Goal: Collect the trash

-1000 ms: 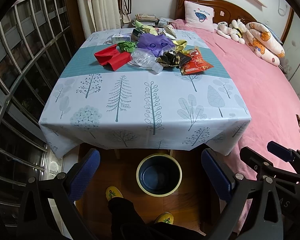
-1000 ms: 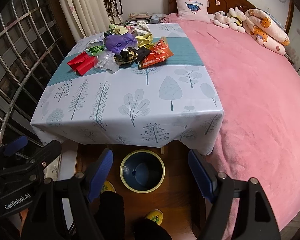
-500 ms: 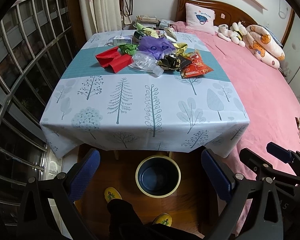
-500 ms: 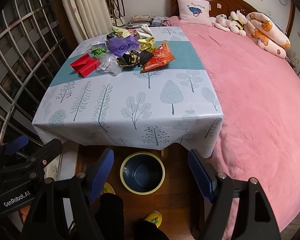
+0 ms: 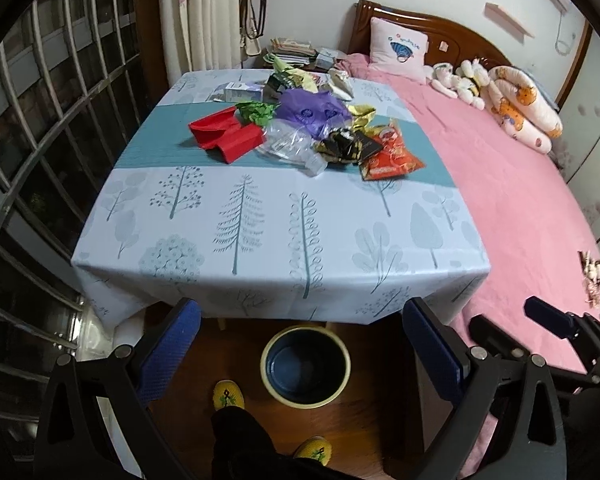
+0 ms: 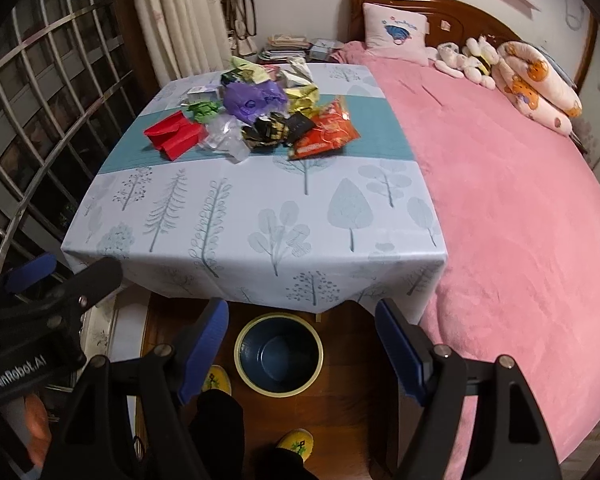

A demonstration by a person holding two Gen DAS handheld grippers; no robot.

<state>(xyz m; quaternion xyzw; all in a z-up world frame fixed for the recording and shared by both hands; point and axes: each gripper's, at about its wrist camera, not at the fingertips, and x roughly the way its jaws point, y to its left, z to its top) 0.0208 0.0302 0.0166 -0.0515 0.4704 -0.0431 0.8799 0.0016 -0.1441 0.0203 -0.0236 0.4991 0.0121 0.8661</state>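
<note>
A: Item one, the trash heap (image 5: 308, 128) — where?
B: On the table (image 5: 260, 240), far half, on its teal band: red box (image 5: 228, 136), purple bag (image 5: 312, 110), orange snack packet (image 5: 392, 160), clear plastic between them.
A: The bin (image 5: 304, 364)?
B: On the floor just below the table's near edge, nothing visible inside.
A: Grippers?
B: Left gripper (image 5: 300, 344) and right gripper (image 6: 300, 340) — both spread wide, grasping nothing, short of the table's near edge.

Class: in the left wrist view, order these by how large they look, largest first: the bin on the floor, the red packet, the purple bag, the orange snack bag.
1. Bin, though it is nearest.
2. Red packet and purple bag: too alike to rank.
3. Orange snack bag.
</note>
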